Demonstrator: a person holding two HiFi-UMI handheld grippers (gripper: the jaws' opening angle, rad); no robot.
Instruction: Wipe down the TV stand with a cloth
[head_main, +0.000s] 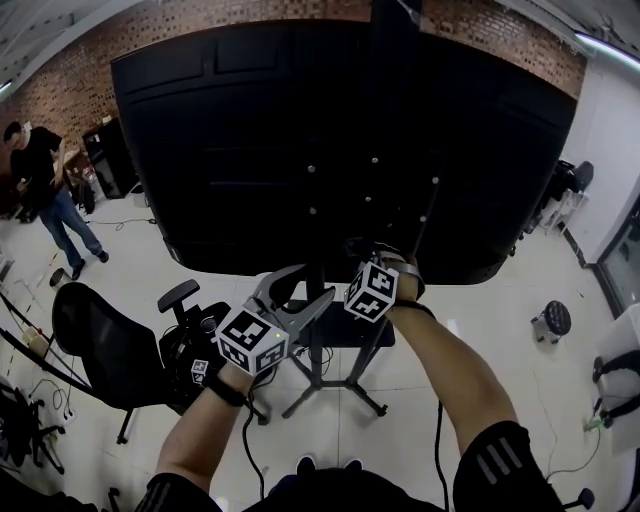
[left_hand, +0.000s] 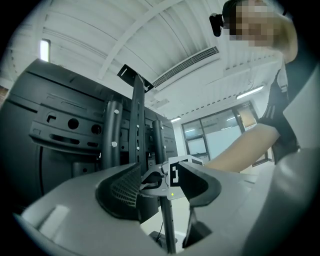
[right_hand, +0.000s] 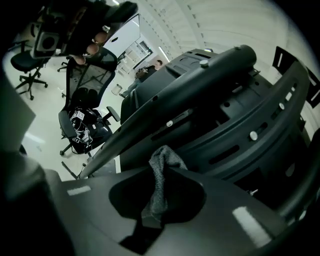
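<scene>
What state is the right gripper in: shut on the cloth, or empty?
Shut on the cloth: the right gripper has grey fabric pinched between its jaws.

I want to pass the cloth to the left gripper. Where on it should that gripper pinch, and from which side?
Probably the free tuft of the cloth that sticks out past the tips of the right gripper, which is shut on the rest of it. Bring the open left gripper in from beyond those tips, jaws across the bunched tuft.
</scene>
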